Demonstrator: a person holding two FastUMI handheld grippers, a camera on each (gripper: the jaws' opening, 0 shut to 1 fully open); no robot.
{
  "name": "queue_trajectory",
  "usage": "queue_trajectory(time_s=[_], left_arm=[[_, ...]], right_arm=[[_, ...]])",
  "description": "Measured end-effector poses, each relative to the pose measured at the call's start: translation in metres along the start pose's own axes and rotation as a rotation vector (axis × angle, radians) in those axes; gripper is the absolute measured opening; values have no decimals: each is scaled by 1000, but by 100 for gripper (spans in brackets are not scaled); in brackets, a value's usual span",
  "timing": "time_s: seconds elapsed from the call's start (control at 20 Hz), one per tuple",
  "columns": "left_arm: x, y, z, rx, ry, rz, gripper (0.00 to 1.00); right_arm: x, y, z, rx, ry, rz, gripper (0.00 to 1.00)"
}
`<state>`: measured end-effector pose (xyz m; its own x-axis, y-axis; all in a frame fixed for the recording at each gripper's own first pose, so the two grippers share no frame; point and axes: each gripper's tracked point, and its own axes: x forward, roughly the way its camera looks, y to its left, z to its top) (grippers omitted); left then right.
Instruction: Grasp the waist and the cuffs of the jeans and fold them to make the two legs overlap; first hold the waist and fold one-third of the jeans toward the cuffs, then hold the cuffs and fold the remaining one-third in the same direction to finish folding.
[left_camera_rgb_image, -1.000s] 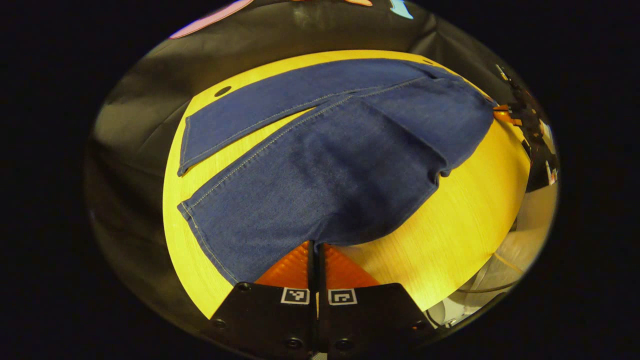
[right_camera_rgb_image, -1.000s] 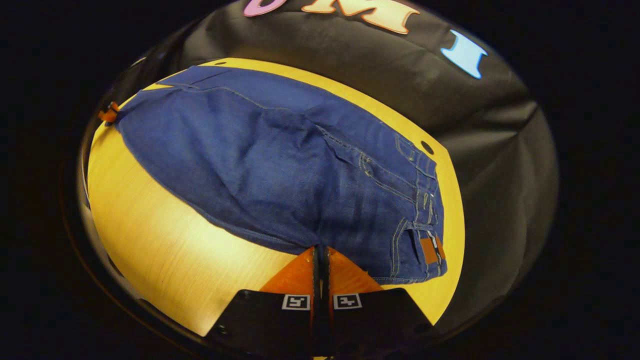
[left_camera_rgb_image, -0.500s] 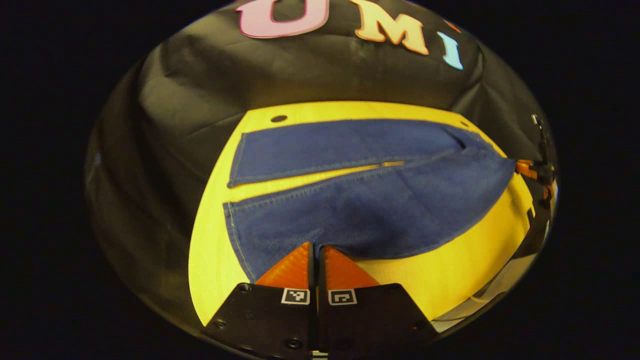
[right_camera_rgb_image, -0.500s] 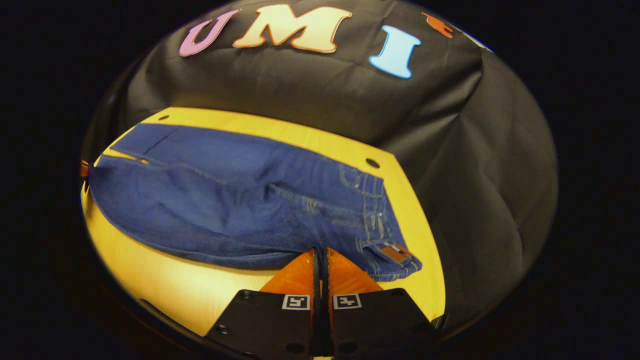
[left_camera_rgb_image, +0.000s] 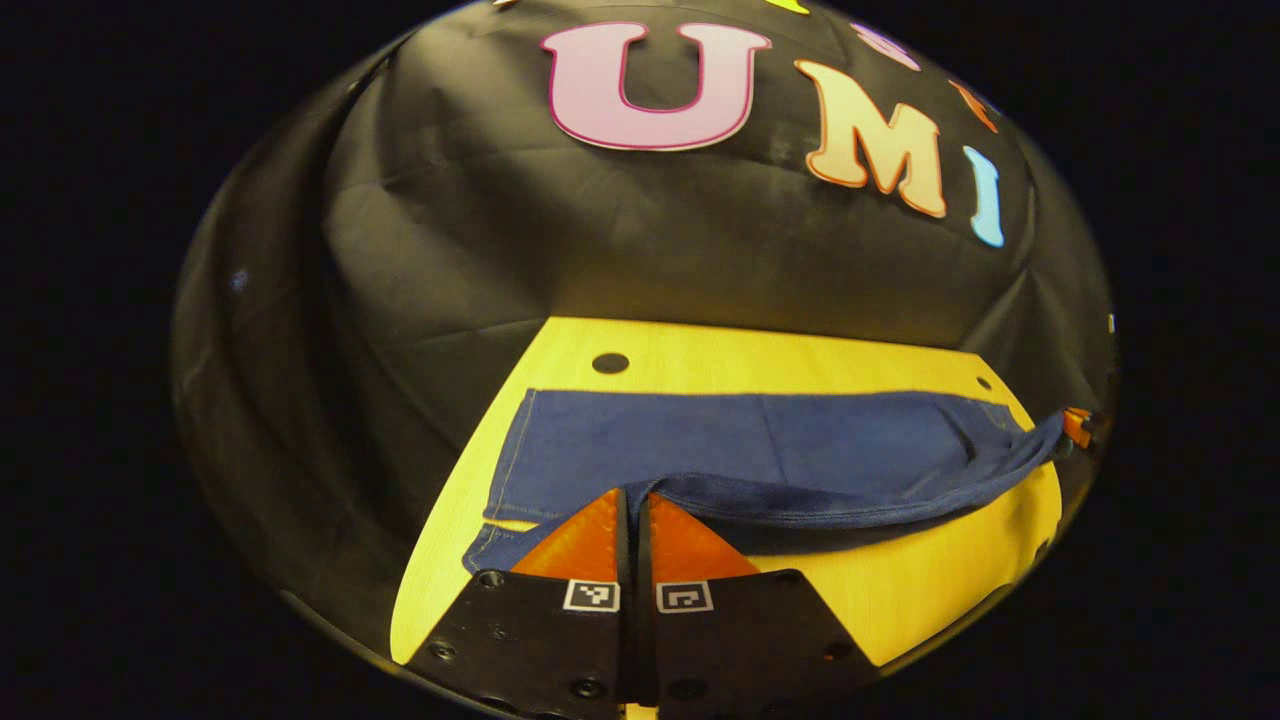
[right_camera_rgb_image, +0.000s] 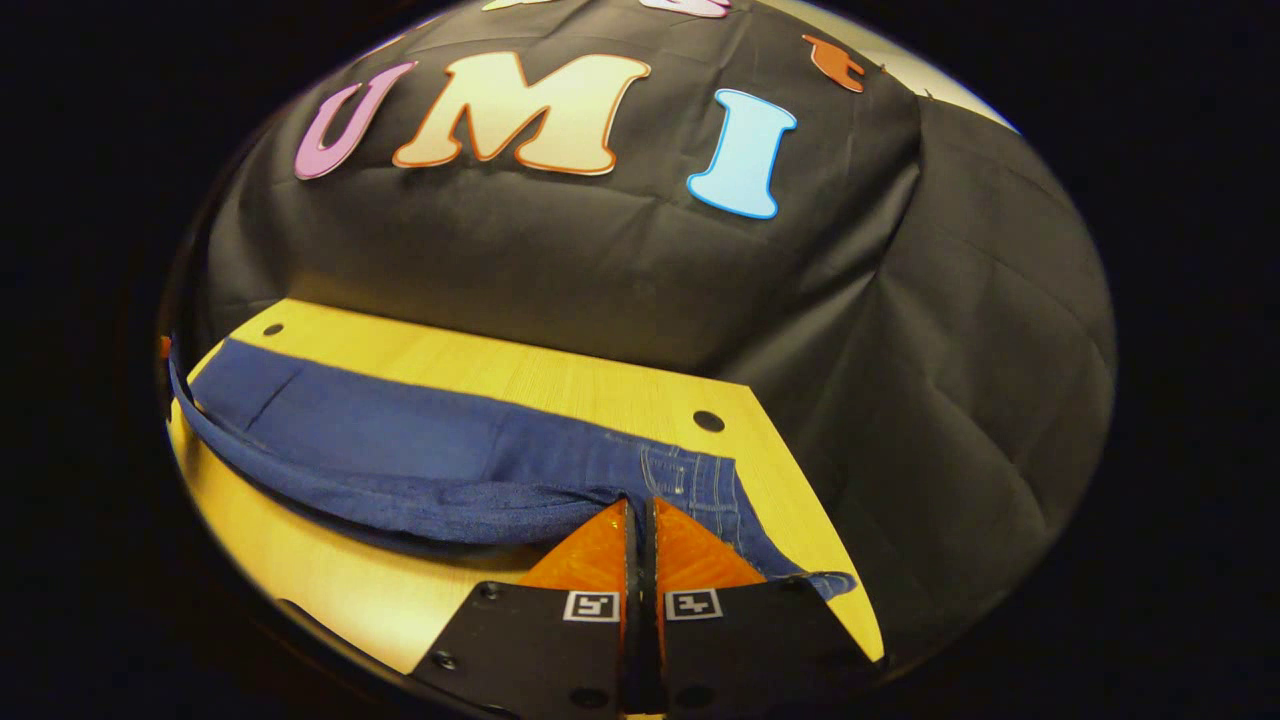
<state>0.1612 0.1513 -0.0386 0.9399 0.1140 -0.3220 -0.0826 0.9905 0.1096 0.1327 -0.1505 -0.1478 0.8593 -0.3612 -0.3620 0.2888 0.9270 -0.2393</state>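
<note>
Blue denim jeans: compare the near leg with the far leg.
The near leg is lifted, its edge clamped in the left hand-held gripper; the far leg lies flat on the yellow wooden table. The near leg sags; the far leg is smooth. Both are blue denim.

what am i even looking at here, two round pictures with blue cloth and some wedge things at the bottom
A person holds a two-finger gripper in each hand, and a fisheye camera rides on each, looking along its fingers. The wedges at the bottom are those fingers. The left gripper is seen in the left gripper view, the right gripper in the right gripper view. On the yellow wooden table lie blue jeans. Each gripper is shut on the near edge of the jeans, the left near the cuffs, the right near the waist. Behind is the booth's black cloth wall.
</note>
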Motion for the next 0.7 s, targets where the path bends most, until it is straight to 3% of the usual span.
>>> queue_trajectory(time_s=[0.3, 0.45, 0.7], left_arm=[[82, 1, 35, 6, -70, 111, 0], [131, 1, 29, 4, -59, 156, 0], [179, -1, 8, 12, -37, 219, 0]], right_arm=[[79, 23, 25, 147, -75, -37, 2], [127, 40, 20, 259, -57, -6, 2], [184, 65, -10, 267, 16, 66, 2]])
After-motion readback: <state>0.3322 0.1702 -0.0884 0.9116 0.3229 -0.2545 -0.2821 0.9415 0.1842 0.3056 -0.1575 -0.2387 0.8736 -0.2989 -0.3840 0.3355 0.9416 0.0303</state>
